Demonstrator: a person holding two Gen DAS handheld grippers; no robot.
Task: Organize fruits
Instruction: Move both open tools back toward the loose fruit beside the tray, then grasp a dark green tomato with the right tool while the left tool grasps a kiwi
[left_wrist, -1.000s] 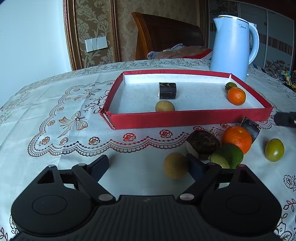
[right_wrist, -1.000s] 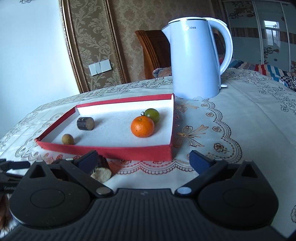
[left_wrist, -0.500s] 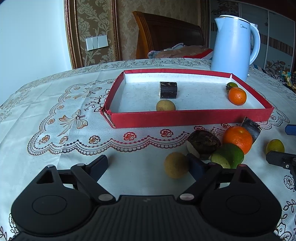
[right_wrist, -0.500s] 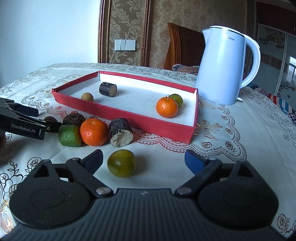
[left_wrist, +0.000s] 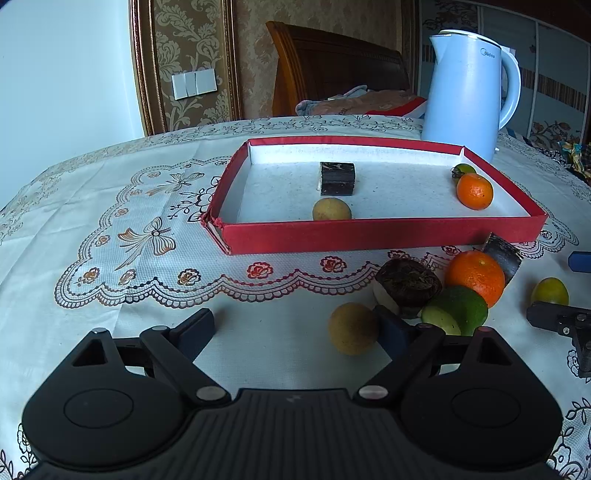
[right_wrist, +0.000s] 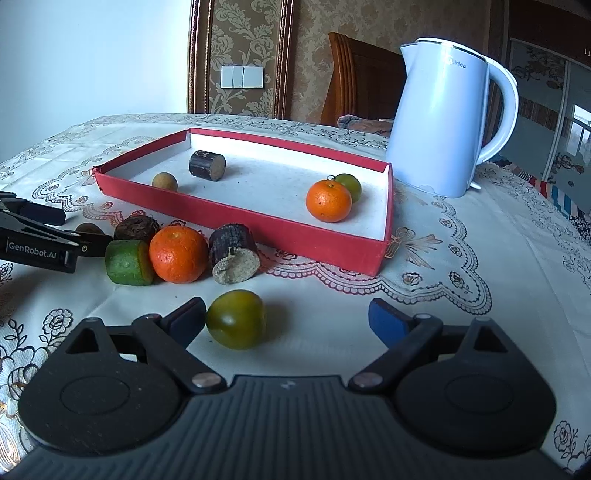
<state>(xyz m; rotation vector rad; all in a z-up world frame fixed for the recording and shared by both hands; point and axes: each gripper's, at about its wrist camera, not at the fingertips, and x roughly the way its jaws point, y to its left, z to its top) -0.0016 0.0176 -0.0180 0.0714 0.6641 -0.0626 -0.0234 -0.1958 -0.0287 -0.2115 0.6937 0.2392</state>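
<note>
L tongs (left_wrist: 291, 328) low over the worktop (left_wrist: 110, 280), jaws spread wide, grasping nothing; tan round fruit (left_wrist: 352, 328) sits just inside the R-side pad, contact unclear. Beyond it, loose pile on the cloth: dark brown chunk (left_wrist: 406, 282), green cut piece (left_wrist: 458, 312), orange (left_wrist: 476, 277), another dark chunk (left_wrist: 504, 256) behind. Red tray (left_wrist: 369, 236) farther back w/ a dark block (left_wrist: 337, 178), a small tan fruit (left_wrist: 331, 209), a second orange (left_wrist: 474, 191) and a small green fruit (left_wrist: 463, 170) at its R end. Blue kettle (left_wrist: 465, 92) behind the tray. R tongs (right_wrist: 286, 317) also released, jaws wide; they narrowed a bit just now. Green-yellow fruit (right_wrist: 236, 324) lies between them, right beside the L-side pad, far pad well clear.
</note>
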